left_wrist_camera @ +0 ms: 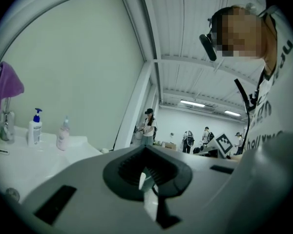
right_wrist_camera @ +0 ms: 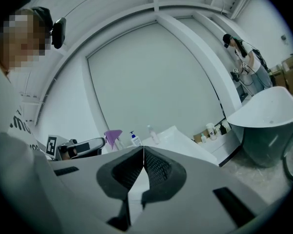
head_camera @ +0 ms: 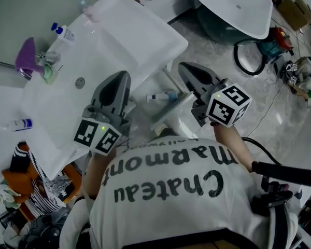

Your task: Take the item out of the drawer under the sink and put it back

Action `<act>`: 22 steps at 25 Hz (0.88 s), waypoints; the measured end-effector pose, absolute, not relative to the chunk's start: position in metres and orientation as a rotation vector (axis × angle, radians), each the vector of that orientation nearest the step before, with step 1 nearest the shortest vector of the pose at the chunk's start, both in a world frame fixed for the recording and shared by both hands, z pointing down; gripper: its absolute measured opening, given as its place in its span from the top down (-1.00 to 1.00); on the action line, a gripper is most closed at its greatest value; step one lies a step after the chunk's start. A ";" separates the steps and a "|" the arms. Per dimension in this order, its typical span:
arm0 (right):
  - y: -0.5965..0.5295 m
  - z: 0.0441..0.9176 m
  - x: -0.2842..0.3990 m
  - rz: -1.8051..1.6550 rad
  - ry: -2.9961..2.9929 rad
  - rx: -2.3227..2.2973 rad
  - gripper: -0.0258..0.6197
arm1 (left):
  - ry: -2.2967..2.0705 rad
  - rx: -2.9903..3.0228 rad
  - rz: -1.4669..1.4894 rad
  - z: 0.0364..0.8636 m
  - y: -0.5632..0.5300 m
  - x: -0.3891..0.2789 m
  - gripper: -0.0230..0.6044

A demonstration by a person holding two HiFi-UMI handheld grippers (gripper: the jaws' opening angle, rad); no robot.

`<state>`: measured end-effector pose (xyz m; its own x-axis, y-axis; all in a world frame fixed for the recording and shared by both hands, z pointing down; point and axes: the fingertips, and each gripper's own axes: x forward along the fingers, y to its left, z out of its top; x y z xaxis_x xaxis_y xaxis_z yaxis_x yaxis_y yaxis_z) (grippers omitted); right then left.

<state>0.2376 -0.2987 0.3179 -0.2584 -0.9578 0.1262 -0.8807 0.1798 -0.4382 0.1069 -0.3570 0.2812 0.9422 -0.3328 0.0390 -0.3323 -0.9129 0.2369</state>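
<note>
Item: small white plastic bottle, blue-ended [head_camera: 160,95], lying in the open white drawer [head_camera: 171,113] under the white sink desk [head_camera: 125,38]. Likely light, smooth, slightly squeezable; grip mid-body. Left claw [head_camera: 124,77] and right claw [head_camera: 184,69] both clenched, empty.

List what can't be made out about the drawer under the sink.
- Drawer: head view, edges hidden by the sink, left gripper and right gripper; how far open is unclear.
- Bottle there: head view, too small to identify.
- Both gripper views: aimed across the sink top; drawer out of frame.
</note>
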 end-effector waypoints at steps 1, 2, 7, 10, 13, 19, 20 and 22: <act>-0.306 0.319 0.235 -0.655 2.268 -1.782 0.88 | -0.512 2.844 0.000 0.284 -0.365 0.104 0.91; -0.313 0.320 0.232 -0.665 2.269 -1.764 0.88 | -0.525 2.829 0.000 0.286 -0.371 0.101 0.91; -0.341 0.318 0.216 -0.684 2.329 -1.652 0.88 | -0.553 2.810 0.013 0.299 -0.384 0.096 0.91; -0.350 0.317 0.208 -0.675 2.375 -1.603 0.88 | -0.563 2.798 0.019 0.307 -0.382 0.096 0.91; -0.358 0.320 0.197 -0.689 2.421 -1.563 0.88 | -0.578 2.780 0.029 0.314 -0.378 0.094 0.91; -0.369 0.325 0.166 -0.736 2.538 -1.435 0.88 | -0.621 2.735 0.039 0.325 -0.369 0.089 0.91; -0.370 0.326 0.162 -0.739 2.563 -1.411 0.88 | -0.633 2.732 0.034 0.325 -0.368 0.088 0.91; -0.371 0.327 0.153 -0.747 2.606 -1.358 0.88 | -0.677 2.725 0.024 0.324 -0.364 0.084 0.91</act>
